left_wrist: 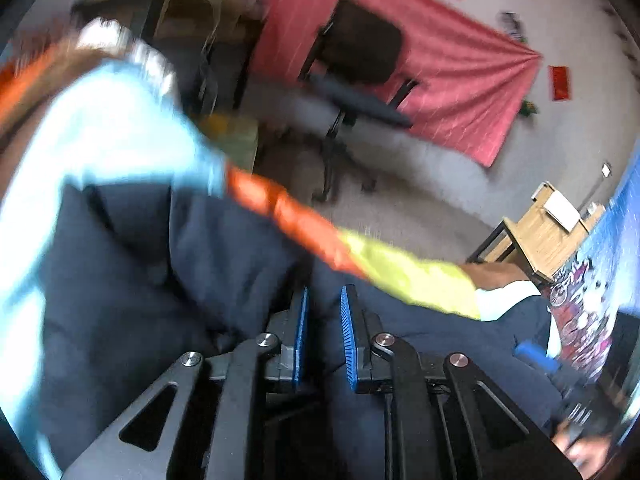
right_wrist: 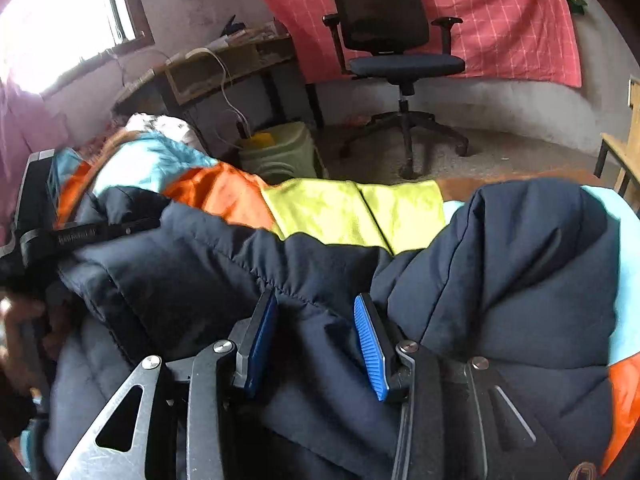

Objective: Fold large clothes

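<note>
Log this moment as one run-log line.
step: folding | item: navy padded jacket | left gripper: shut on jacket fabric | right gripper: shut on jacket fold

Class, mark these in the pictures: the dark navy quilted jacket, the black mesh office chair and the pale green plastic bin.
Dark navy quilted jacket [right_wrist: 520, 264]: right wrist view, on its raised puffy fold.
Black mesh office chair [right_wrist: 386, 16]: right wrist view, on the backrest.
Pale green plastic bin [right_wrist: 280, 156]: right wrist view, on its front wall.
</note>
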The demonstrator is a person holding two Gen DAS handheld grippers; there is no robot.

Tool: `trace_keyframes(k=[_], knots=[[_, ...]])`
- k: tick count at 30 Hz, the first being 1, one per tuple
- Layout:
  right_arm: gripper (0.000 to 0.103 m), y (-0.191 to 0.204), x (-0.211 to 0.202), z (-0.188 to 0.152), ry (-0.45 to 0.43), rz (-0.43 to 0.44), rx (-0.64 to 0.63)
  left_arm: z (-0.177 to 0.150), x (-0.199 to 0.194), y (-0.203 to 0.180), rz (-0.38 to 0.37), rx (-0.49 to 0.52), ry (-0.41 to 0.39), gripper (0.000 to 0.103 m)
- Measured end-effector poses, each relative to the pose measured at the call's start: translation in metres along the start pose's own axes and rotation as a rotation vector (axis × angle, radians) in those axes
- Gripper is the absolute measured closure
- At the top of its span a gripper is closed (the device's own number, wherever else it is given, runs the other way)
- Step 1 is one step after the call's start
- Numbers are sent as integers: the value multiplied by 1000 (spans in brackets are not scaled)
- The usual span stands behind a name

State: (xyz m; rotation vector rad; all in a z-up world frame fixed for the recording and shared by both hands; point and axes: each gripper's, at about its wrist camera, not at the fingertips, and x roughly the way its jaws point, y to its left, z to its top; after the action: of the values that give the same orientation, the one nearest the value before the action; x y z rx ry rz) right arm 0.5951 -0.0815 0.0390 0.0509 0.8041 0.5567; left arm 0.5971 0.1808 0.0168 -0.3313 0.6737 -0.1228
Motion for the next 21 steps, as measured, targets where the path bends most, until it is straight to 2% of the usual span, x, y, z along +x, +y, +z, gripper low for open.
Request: trace_keyframes(k=[2,3,4,5,8,9,10,14,16,18,19,20,21], knots=[[64,2,-14,18,-50,-34,-67,9,-8,-11,2,63,-39,89],[64,4,-16,27,-68,-52,-104,14,-5,-14,35,79,-33,89],[64,3,-13,39,-72,-92,-138,21,4,-11,104,76,8,89],[64,0,-8,47,-62,-113,-138,23,11,-6,138,52,38,89],[64,-29,20,56,35,-198,-45,22,25,21,175,-52,100,90],[66,-39,27,52,65,-221,-20,19,26,25,172,-66,105,92],[74,-52,31,45,86,-244,10,16,27,30,165,-80,112,93],[85,-94,34,15,83,-144,205,4,35,40,161,-113,134,94],[87,-102,40,8,106,-122,248,4,40,39,176,-99,143,94],[87,-102,42,10,132,-129,243,9,32,35,186,-86,117,94],[87,-99,38,13,136,-145,222,12,18,30,161,-79,74,94],[88,-95,33,16,130,-158,205,14,11,23,128,-71,35,94],[87,-88,21,21,105,-166,187,19,-9,13,47,-33,-44,93]])
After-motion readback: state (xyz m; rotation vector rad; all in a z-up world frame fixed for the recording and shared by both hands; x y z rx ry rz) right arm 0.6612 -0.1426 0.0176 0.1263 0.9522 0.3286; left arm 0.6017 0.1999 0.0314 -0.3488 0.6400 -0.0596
